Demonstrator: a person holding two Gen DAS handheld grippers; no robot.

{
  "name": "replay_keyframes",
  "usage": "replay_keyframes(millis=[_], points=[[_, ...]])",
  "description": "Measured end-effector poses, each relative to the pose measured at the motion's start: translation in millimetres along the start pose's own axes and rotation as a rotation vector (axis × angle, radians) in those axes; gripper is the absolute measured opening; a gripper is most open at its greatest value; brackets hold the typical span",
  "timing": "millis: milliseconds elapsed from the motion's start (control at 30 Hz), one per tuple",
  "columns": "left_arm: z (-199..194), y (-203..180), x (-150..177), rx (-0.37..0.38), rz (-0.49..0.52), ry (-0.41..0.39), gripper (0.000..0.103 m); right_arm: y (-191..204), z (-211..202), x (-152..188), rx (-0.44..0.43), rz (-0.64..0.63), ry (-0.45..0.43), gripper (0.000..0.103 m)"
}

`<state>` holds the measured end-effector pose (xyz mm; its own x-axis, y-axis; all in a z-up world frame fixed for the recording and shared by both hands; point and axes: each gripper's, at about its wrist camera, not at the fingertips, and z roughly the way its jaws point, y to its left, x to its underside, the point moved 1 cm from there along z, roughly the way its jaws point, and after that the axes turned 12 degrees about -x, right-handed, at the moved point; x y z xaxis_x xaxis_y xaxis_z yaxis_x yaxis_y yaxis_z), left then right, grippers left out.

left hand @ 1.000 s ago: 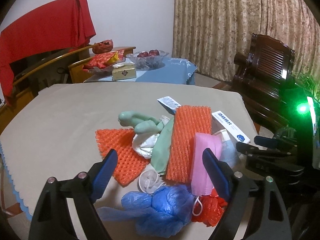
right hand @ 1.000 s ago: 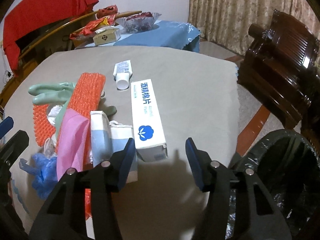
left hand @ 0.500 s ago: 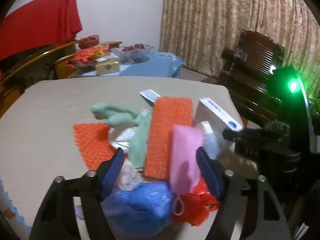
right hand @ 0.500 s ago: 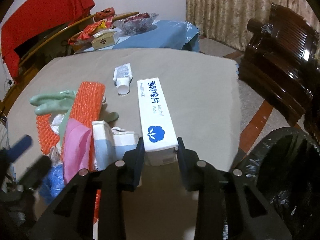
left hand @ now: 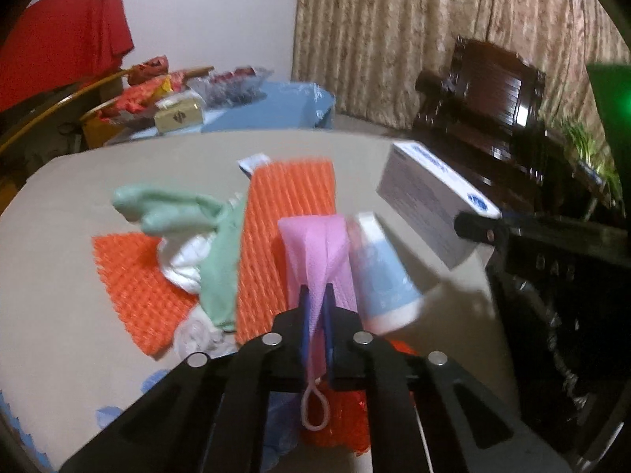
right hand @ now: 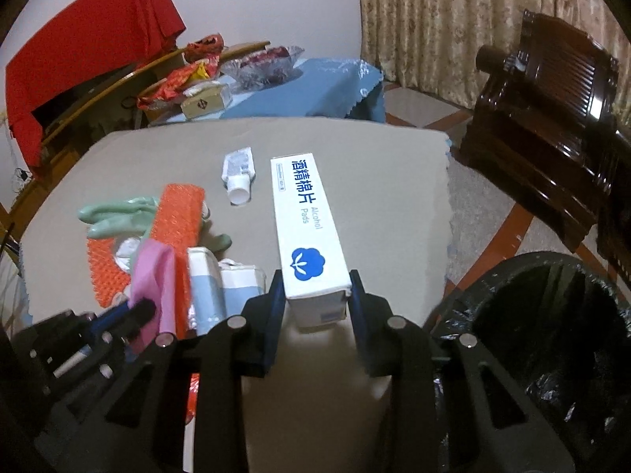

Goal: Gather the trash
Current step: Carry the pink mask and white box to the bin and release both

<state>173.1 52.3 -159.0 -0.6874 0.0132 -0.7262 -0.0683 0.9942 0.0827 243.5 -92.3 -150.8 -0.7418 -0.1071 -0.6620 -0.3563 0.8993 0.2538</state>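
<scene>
1. The left gripper (left hand: 315,307) is squeezed tight on a thin pink face mask (left hand: 315,244). The mask goes up between the two blue pads, and its ear loop hangs down behind them.
2. The right gripper (right hand: 315,295) is pinched on the near end of a long white cardboard box with blue writing and a blue cotton flower (right hand: 305,220). One pad presses each side of the box.
3. In the left wrist view, the box looks lifted and tilted above the table edge.
4. The pile of trash sits on a table with a tan cloth (right hand: 374,181).
5. In the pile are two orange bumpy foam nets (left hand: 288,228), a pale green rubber glove (left hand: 177,205) and some crumpled white paper (left hand: 185,256).
6. A light blue and white packet (left hand: 384,276) lies just beside the pink mask.
7. A small white tube with a round white cap (right hand: 238,175) lies on the cloth, near the far end of the box.
8. A bin lined with a shiny black bag (right hand: 552,335) stands on the floor to the right of the table, near the right gripper.
9. A dark wooden chair (right hand: 552,90) stands behind the bin.
</scene>
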Motion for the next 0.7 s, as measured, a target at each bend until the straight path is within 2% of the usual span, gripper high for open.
replay_keyframes(millis=[167,333,600,700], points=[[-32.1,13.2,-21.5,0.005,-0.051,-0.075,0.005,4.2,-27.9,-5.5,-0.026,-0.007,-0.057,0.030],[-63.7,6.5,-41.8,0.039,-0.046,-0.141,0.005,2.5,-66.2,-8.8,-0.036,0.000,-0.114,0.030],[-87.6,-50.2,-55.8,0.170,0.021,-0.159,0.005,-28.6,-133.6,7.7,0.023,0.044,-0.172,0.030],[-92.2,-82.3,-53.5,0.236,0.063,-0.149,0.005,-51.3,-159.2,24.2,0.081,0.078,-0.178,0.030]])
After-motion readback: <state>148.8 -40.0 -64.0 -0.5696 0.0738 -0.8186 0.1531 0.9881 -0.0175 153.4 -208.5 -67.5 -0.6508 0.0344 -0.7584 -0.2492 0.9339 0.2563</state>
